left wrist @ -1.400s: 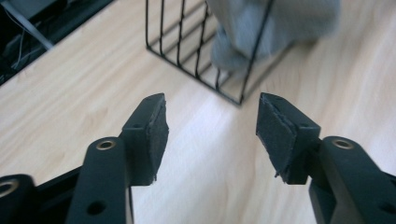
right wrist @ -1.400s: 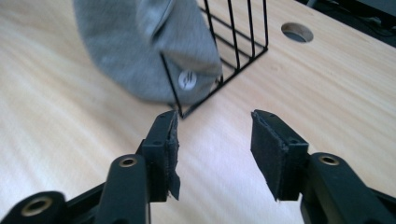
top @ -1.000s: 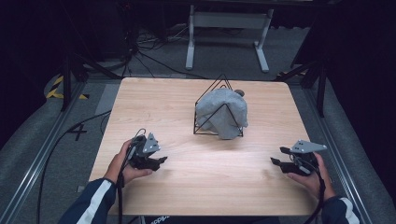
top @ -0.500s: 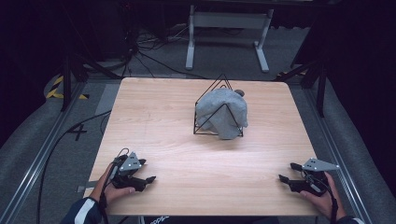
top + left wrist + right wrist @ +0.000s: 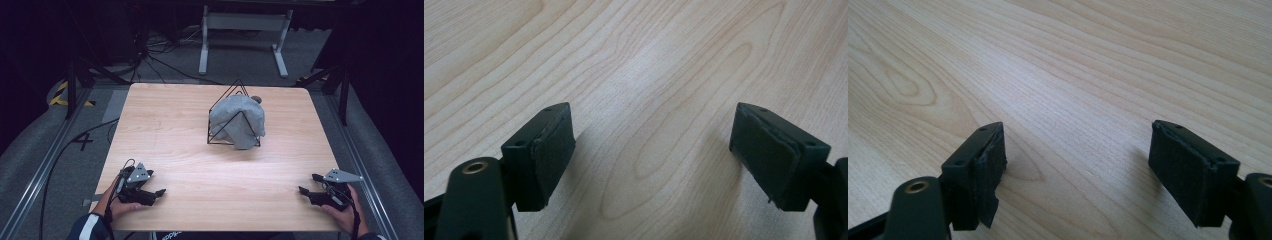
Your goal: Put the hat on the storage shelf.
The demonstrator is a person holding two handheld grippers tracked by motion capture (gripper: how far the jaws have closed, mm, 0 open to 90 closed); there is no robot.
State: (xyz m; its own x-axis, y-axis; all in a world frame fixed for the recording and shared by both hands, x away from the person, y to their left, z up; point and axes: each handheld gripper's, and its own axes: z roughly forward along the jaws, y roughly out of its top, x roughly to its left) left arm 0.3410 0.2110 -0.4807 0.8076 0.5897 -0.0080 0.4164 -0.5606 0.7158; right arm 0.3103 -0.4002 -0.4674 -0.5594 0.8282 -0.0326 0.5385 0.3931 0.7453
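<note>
The light wood-grain rectangular table [image 5: 170, 130] carries one item: a black wire pyramid-shaped frame [image 5: 234, 115] with a crumpled grey cloth [image 5: 239, 120] draped through and around it, standing slightly toward the far edge and right of the table's centre line. A small dark rounded part [image 5: 256, 99] shows at the cloth's far side; its nature cannot be determined. The left hand-held gripper [image 5: 150, 192] rests at the near left corner of the table, held by the person's left hand [image 5: 117, 205], with a grey three-cornered plate on top and a cable trailing off the near edge. In the left gripper view, its jaws stand wide apart with bare wood between them. The right hand-held gripper [image 5: 307, 191] sits at the near right corner, held by the right hand [image 5: 342, 212]; its jaws are likewise spread wide over bare table surface. Both hand-held grippers are well apart from the frame, with unobstructed tabletop between. Beyond the far edge, a white metal stand [image 5: 243, 37] and loose cables [image 5: 155, 60] lie on the dark floor [image 5: 165, 37].
</note>
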